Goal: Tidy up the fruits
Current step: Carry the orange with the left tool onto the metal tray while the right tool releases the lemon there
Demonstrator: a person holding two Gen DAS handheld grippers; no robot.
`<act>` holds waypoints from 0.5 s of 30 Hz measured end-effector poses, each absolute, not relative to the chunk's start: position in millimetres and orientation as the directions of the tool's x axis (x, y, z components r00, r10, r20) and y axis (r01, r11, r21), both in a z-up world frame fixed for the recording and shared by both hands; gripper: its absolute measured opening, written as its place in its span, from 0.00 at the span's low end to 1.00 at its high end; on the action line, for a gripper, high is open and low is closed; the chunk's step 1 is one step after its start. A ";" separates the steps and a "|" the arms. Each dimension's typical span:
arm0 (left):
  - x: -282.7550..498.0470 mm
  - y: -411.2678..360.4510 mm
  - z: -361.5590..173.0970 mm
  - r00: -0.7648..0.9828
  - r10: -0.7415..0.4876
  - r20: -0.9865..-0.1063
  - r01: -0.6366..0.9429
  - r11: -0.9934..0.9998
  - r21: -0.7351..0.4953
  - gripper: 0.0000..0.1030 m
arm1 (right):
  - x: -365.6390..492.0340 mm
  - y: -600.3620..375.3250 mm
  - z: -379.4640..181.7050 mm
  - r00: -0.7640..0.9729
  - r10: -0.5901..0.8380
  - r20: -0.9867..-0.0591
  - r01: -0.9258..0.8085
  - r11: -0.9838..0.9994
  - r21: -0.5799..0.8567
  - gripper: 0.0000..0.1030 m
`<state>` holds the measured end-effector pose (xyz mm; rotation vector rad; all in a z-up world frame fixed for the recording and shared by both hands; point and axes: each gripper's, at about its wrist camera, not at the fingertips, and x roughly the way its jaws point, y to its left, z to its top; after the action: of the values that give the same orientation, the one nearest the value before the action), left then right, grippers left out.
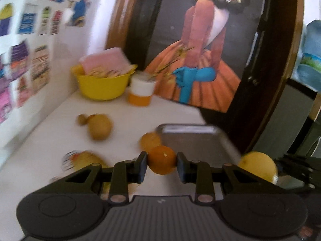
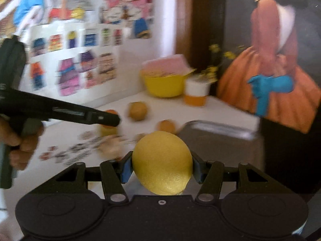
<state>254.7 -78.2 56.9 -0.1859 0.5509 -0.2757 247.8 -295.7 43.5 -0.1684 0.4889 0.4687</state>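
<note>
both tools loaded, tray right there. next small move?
Probably carry the left tool forward over the metal tray and release there. It is shut on the orange, which sits just short of the tray's near-left edge. The right tool holds the lemon and can follow.

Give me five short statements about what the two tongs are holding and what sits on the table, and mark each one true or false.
1. The left tongs are shut on a small orange fruit. True.
2. The right tongs are open with nothing between them. False: they are shut on a large yellow lemon.
3. The metal tray is piled with fruit. False: no fruit shows on its visible surface.
4. A yellow bowl stands at the back of the table beside an orange and white container. True.
5. Every fruit has been picked up. False: a brownish round fruit, among others, lies on the white table.
</note>
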 end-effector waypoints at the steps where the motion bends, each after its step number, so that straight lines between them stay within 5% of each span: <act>1: 260.0 -85.5 55.9 0.818 -0.313 -0.482 0.219 0.945 -0.242 0.33 | 259.7 -301.7 42.6 0.786 0.375 -0.491 -0.459 0.886 -0.060 0.57; 15: 291.7 -150.2 2.6 0.726 -0.339 -0.598 0.333 0.934 -0.126 0.33 | 376.0 -319.5 -2.2 0.719 0.367 -0.591 -0.449 0.893 0.008 0.57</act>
<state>291.7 -150.2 2.6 -0.0097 0.6619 -0.3707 376.0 -319.5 -2.2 -0.1395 0.6223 0.4529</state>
